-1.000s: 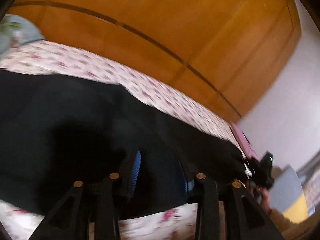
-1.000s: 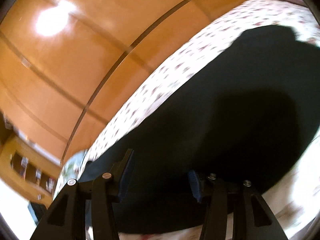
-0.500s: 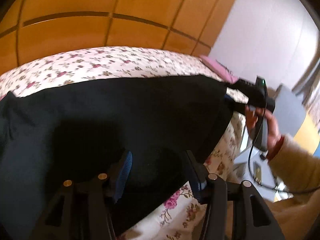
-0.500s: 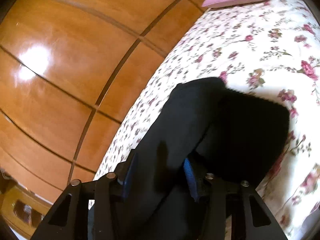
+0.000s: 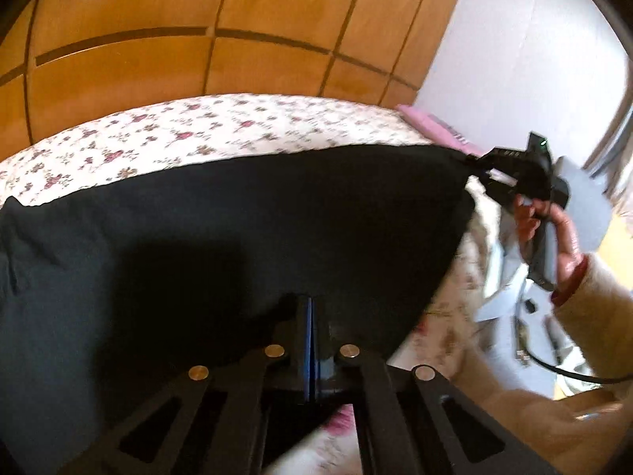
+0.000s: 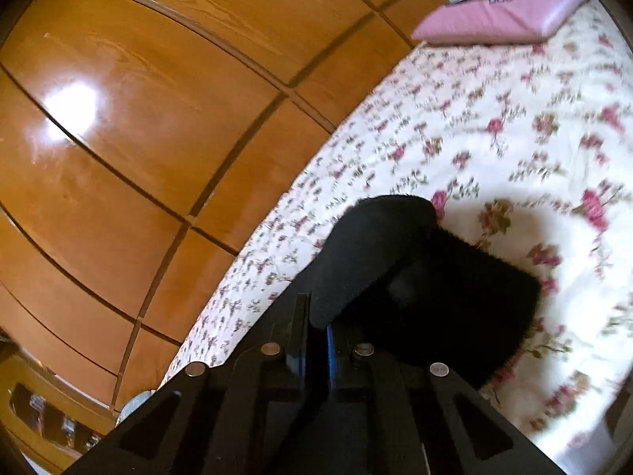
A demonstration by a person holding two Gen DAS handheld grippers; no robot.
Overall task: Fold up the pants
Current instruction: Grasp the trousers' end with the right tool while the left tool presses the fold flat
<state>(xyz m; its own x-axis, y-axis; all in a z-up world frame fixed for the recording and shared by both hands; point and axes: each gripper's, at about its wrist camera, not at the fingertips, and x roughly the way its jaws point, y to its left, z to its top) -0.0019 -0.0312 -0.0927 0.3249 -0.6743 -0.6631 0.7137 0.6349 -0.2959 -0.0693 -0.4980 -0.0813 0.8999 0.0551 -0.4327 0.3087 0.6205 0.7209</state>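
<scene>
Across the floral bedspread of a bed, black pants lie spread, and both grippers grip them at the near edge. Nearest the left wrist camera, the left gripper has its jaws pressed together, blue pads meeting with the pants' near hem caught between them. From that pinch the dark cloth runs away from the gripper and to both sides, wide and mostly flat, with a few soft creases toward its left end. Its far right corner is drawn to a point, where the right gripper bites it; a hand in a cream sleeve holds that tool's handle, and a black cable trails below. Beyond the pants the bedspread shows as a pale band, then a pink pillow at the bed's far right, then glossy wooden wardrobe panels and a pale wall.

In the right wrist view, the right gripper has its jaws drawn tight on a thick fold of the pants, which bulges up and forward past the fingertips and droops to the right onto the bedspread. Farther off lie the pink pillow at the bed's head and the wooden panels, with a bright reflection on them.
</scene>
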